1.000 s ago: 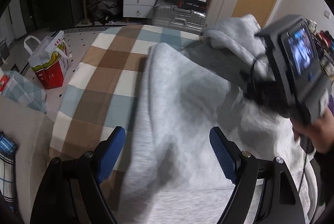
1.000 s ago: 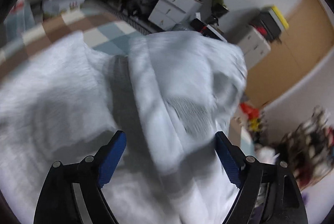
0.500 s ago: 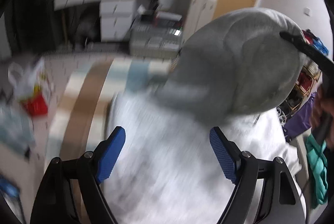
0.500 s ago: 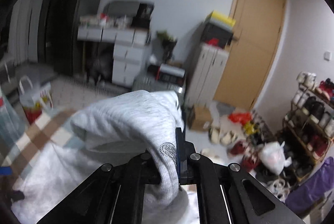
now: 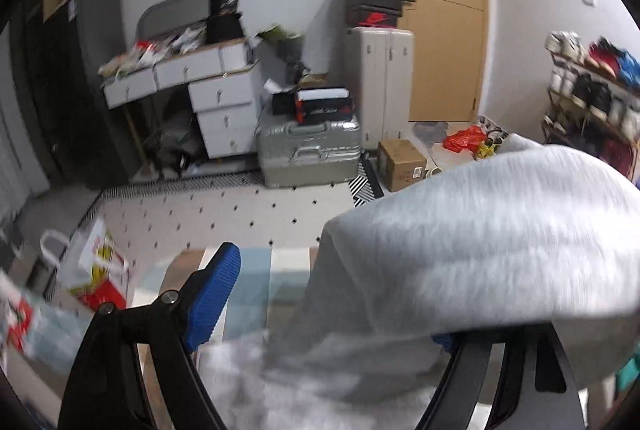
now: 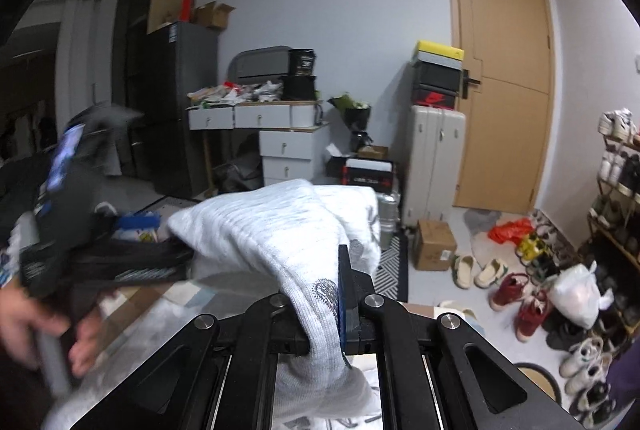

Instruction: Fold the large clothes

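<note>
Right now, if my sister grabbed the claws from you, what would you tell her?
Right claw: shut on the grey sweatshirt, holding a bunch of it up in the air.
Left claw: open, with the sweatshirt draped over its right finger and the left finger bare.
The rest of the sweatshirt hangs down onto the checked blanket.
Done: one part lifted. Left: lay it over, flatten it, and finish the folds.

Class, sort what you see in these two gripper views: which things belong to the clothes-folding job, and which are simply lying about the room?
Belongs to the job:
grey garment
checked blanket beneath it
right gripper, shut on the garment
left gripper, open

Just lying about:
silver suitcase
cardboard box
red shoes
white drawers
red-and-white bag
</note>
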The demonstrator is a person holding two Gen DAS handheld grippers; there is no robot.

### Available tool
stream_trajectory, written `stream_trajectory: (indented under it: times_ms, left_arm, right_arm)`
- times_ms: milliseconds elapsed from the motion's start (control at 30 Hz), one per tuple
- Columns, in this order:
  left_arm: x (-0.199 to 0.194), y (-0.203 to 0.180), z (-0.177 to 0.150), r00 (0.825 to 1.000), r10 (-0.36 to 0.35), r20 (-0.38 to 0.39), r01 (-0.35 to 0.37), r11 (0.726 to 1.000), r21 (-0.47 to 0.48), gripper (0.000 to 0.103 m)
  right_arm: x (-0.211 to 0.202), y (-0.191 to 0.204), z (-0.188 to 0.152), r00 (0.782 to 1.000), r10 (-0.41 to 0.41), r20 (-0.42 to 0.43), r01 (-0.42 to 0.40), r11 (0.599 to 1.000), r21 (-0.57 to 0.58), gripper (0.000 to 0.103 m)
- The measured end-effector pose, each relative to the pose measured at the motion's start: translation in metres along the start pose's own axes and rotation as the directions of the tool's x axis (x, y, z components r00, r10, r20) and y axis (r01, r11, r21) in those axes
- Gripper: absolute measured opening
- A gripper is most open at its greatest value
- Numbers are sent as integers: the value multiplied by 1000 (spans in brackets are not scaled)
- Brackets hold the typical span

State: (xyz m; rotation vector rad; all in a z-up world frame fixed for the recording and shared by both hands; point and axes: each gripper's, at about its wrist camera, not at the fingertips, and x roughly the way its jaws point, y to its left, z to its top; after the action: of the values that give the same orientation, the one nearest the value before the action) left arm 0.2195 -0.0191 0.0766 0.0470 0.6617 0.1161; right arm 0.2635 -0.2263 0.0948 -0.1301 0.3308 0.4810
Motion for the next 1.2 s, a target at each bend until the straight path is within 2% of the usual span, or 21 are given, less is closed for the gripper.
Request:
stream_trajectory:
  times_ms: [33, 67, 100, 133, 200, 300, 400, 500, 633, 767, 900, 1033, 1100, 1200]
  left_arm:
    - [3, -3, 1, 1000, -10, 6, 10, 1000, 27, 75]
    - [4, -6, 3, 1000, -16, 9, 15, 998, 58, 52]
    - [8, -9, 4, 1000, -16, -1, 16, 995, 94, 12]
    - [9, -10, 6, 999, -36, -23, 39, 992, 117, 2]
    - [2, -15, 10, 1000, -10, -16, 13, 986, 166, 2]
    - [-19, -16, 20, 1000, 26, 3, -26, 975, 221, 1]
    - [-46, -15, 32, 998, 64, 6, -63, 954, 293, 1]
    - [-76, -17, 31, 995, 96, -30, -79, 930, 359, 1]
    - [-113, -10, 9, 994, 95, -54, -65, 914, 402, 1]
    - [-139, 4, -39, 999, -16, -47, 32, 935, 354, 1]
    - [-145, 14, -99, 986, -150, -73, 163, 952, 257, 1]
    - [-140, 16, -162, 970, -222, -98, 236, 958, 164, 1]
    - [-129, 12, -188, 955, -252, -155, 273, 952, 136, 2]
    - [-104, 8, -219, 928, -277, -248, 302, 951, 68, 2]
  right_arm:
    - [-1, 1, -3, 1000, 3, 3, -3, 1000, -16, 7]
    - [-2, 0, -5, 1000, 5, -1, -5, 1000, -23, 7]
    - [-2, 0, -8, 1000, 12, -11, -12, 1000, -28, 7]
    - [-2, 0, -11, 1000, 15, -18, -16, 1000, -25, 7]
    - [-1, -1, -16, 999, 25, -33, -26, 999, -28, 7]
    - [2, 1, -21, 999, -8, -37, 7, 999, -44, 7]
    - [9, -1, -19, 996, -76, -46, 74, 997, -37, 7]
    - [9, -2, -13, 992, -122, -32, 122, 993, -4, 10]
    - [-7, -6, -5, 996, -83, 15, 80, 990, 113, 13]
    - [-35, -10, -15, 996, 51, 72, -67, 966, 249, 16]
    - [-62, -6, -51, 984, 165, 71, -179, 914, 363, 17]
    - [-84, 10, -102, 984, 179, 0, -163, 899, 405, 19]
    - [-89, 16, -131, 980, 189, -63, -143, 886, 441, 19]
    - [-93, 27, -169, 972, 122, -200, -24, 901, 433, 19]
